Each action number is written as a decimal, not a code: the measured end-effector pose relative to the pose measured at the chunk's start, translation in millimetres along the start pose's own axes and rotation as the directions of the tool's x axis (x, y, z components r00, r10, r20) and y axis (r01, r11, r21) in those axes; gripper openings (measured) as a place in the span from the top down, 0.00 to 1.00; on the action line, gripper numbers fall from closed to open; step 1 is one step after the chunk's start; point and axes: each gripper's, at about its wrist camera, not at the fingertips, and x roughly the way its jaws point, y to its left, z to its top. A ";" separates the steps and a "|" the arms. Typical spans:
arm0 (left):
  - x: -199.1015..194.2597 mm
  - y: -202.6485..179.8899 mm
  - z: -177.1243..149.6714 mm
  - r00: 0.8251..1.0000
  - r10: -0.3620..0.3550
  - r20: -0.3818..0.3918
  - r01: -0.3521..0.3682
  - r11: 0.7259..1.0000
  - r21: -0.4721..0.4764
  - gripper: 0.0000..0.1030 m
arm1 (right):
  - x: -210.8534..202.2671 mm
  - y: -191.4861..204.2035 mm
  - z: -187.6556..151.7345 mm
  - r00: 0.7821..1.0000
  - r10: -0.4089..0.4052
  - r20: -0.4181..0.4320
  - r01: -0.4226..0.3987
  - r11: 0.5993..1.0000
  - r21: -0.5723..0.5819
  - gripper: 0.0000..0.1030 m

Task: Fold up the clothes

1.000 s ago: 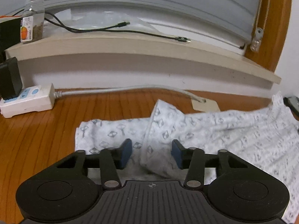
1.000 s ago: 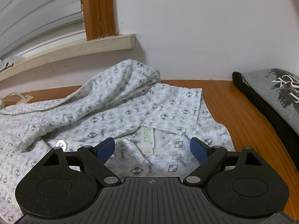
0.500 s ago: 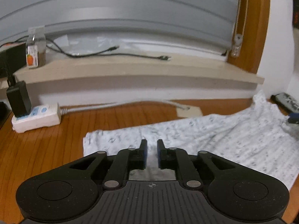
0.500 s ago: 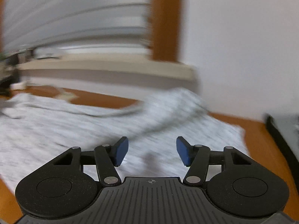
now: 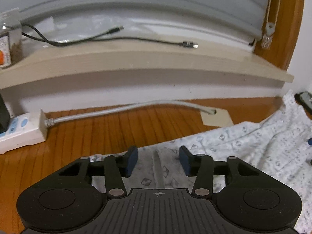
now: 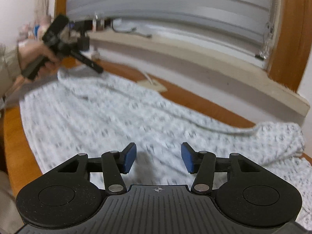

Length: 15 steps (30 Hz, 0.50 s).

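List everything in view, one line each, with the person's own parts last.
white patterned cotton shirt: one, white with grey print, spread on the table
brown wooden table: one, under the shirt
white power strip: one, table's left end, grey cable attached
thin black cables: two, on the beige sill
clear labelled jar: one, sill's left end
grey roller blind: one, above the sill
left gripper: black, blue pads, jaws open over the shirt edge
right gripper: same, jaws open
hand: one, holding the left gripper

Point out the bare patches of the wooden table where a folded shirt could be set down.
Bare wood lies between the power strip, its grey cable and the patterned shirt. A narrower strip runs between shirt and wall. The shirt covers the rest.
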 end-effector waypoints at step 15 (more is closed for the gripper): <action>-33.0 9.4 3.0 0.987 0.128 0.098 -0.125 0.992 -0.029 0.89 | -13.2 -25.4 -21.2 0.998 0.046 0.045 -0.051 0.992 0.112 0.98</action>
